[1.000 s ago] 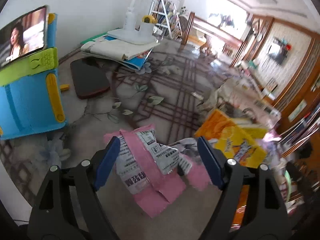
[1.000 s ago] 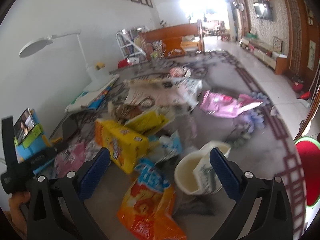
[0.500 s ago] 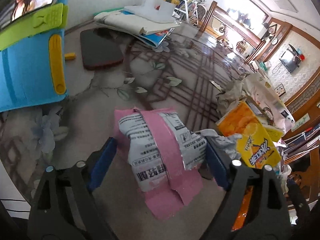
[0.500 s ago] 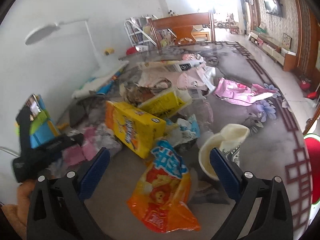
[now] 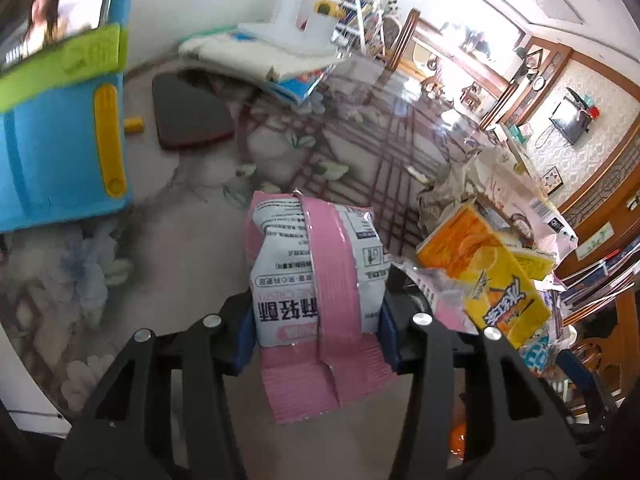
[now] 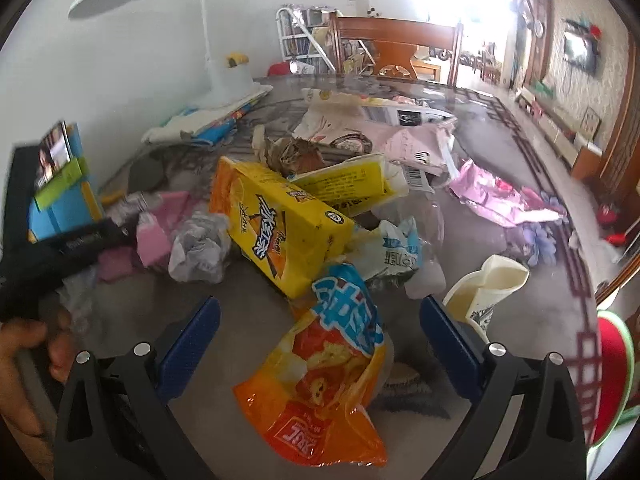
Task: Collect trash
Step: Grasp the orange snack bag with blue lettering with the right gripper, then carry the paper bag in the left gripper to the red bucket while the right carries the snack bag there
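- Left gripper (image 5: 318, 330): closing on pink-and-white snack wrapper (image 5: 316, 276), pads pressing its sides above table (image 5: 180, 216); squeeze firmly before lifting.
- Right gripper (image 6: 320, 344): spread wide, holding nothing, over orange chip bag (image 6: 324, 384).

Glossy crinkled plastic on the orange snack bag (image 6: 320, 380); ribbed pink-and-white wrapper (image 5: 320, 292) film; smooth yellow carton (image 6: 280, 220) card; glassy tabletop (image 6: 240, 320), matt cup (image 6: 486, 292) at 3 o'clock.

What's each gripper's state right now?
Left gripper: jaws closing on the pink-and-white crinkled snack wrapper, pads touching.
Right gripper: open, holding nothing.
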